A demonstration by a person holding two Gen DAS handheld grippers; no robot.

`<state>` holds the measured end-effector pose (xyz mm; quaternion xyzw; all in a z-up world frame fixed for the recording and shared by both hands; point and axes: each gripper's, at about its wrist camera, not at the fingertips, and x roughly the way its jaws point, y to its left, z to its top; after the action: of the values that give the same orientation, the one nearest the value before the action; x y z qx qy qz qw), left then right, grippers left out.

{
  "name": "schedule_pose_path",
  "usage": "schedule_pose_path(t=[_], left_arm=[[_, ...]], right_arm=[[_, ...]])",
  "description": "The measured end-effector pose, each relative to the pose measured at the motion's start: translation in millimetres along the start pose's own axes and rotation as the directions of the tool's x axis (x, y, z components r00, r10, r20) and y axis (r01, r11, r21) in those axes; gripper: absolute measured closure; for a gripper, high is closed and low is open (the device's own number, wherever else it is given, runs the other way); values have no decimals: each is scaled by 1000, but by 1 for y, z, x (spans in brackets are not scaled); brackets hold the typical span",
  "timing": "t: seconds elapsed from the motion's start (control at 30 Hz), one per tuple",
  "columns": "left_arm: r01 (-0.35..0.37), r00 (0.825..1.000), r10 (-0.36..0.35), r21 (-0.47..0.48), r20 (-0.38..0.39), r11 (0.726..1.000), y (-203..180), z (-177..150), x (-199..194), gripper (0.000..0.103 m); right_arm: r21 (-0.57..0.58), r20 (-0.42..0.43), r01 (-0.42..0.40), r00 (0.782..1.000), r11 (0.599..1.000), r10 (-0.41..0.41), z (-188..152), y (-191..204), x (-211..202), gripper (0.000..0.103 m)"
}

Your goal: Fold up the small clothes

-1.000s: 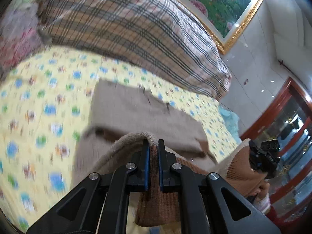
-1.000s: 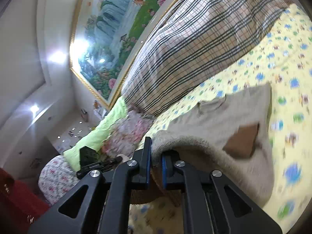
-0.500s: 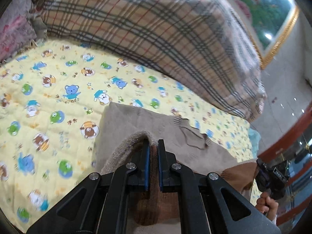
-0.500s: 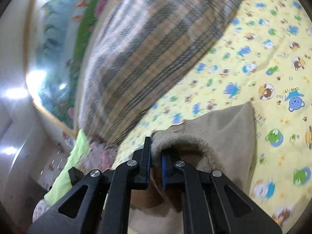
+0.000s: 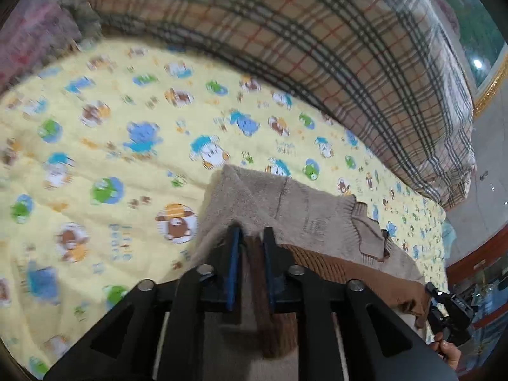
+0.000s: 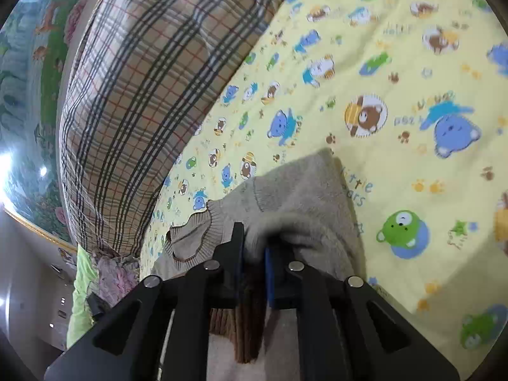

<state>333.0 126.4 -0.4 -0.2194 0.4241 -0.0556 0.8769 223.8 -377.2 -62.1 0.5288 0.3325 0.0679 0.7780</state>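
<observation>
A small beige knit sweater point(image 5: 304, 209) with brown ribbed trim lies on the yellow cartoon-print bedsheet point(image 5: 104, 146). My left gripper point(image 5: 250, 238) is shut on a folded edge of the sweater, beige over brown. My right gripper point(image 6: 254, 241) is shut on the other end of the same edge, the sweater point(image 6: 298, 197) bunched over its fingers. The ribbed collar point(image 6: 190, 235) lies just left of the right gripper. The right gripper also shows at the lower right of the left wrist view point(image 5: 451, 314).
A large plaid quilt point(image 5: 333, 41) is piled along the far side of the bed. A floral pillow point(image 6: 111, 276) and a green pillow point(image 6: 81, 304) lie at the bed's end. A gold-framed painting point(image 6: 28, 73) hangs behind.
Both grippers have carried the held sweater edge forward and down toward the sheet, folding it over the rest of the sweater. The jaws stay shut on it.
</observation>
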Motion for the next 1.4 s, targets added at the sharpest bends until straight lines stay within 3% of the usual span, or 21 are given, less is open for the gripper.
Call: schedule_pose_path(t=[0.03,0.1,0.13,0.23,0.37,0.43,0.6,0.73,0.83,0.87,0.93,0.97,1.0,1.03,1.07,1.17,1.27,1.4], left_arm=[[-9,1000,9,12,16,1000,-2,-2,-12,80],[9,1000,-10,40,29,999,-11,-8,-34,80],[20,1000,-22,74,22,997,-19,-16,-44,80],[88,996,-82,176,-42,981,-45,-42,-56,79],[156,980,-108,302,-170,940,-87,-85,-48,64],[175,970,-107,321,-218,931,-100,-99,-39,64],[176,961,-70,393,-269,902,-113,-106,-7,62],[158,959,-51,376,-279,913,-108,-91,19,63],[86,970,19,413,-242,907,-110,-71,36,66],[76,972,26,417,-232,906,-110,-64,41,67],[30,981,48,394,-187,919,-104,-39,47,79],[5,986,58,374,-159,927,-101,-28,48,76],[-69,989,110,351,-100,934,-96,-15,47,75],[-139,986,163,318,-48,938,-89,0,47,74],[-142,987,159,282,-37,949,-82,9,46,74],[-78,994,88,150,-59,986,-57,25,38,74],[-65,996,72,139,-45,988,-48,11,17,69],[-21,998,30,150,-62,988,-49,-27,-10,69]], right_arm=[[-16,12,16,1000,1000,-16,0,4,-5,82],[-55,48,24,999,998,-21,-3,12,-17,62],[-75,77,28,997,997,-22,-5,16,-27,58],[-140,102,-2,995,990,17,-18,32,-45,57],[-312,-46,-47,998,949,35,-57,71,-29,57],[-398,-136,-75,990,915,22,-78,89,-14,57],[-542,-333,-154,942,826,-43,-110,115,34,57],[-536,-380,-127,919,835,-105,-100,103,70,59],[-599,-259,36,937,800,-236,-79,96,89,59],[-587,-225,70,943,806,-246,-69,91,91,61],[-508,-125,148,962,848,-243,-41,79,87,62],[-481,-79,172,968,860,-238,-32,77,82,62],[-449,-16,203,972,870,-236,-22,74,73,60],[-409,65,267,962,873,-264,-11,69,62,60],[-352,126,303,953,886,-276,-1,62,50,60],[-228,141,243,966,943,-215,15,42,28,60],[-255,153,236,967,938,-202,6,46,14,60],[-287,110,185,981,940,-160,-17,50,3,60]])
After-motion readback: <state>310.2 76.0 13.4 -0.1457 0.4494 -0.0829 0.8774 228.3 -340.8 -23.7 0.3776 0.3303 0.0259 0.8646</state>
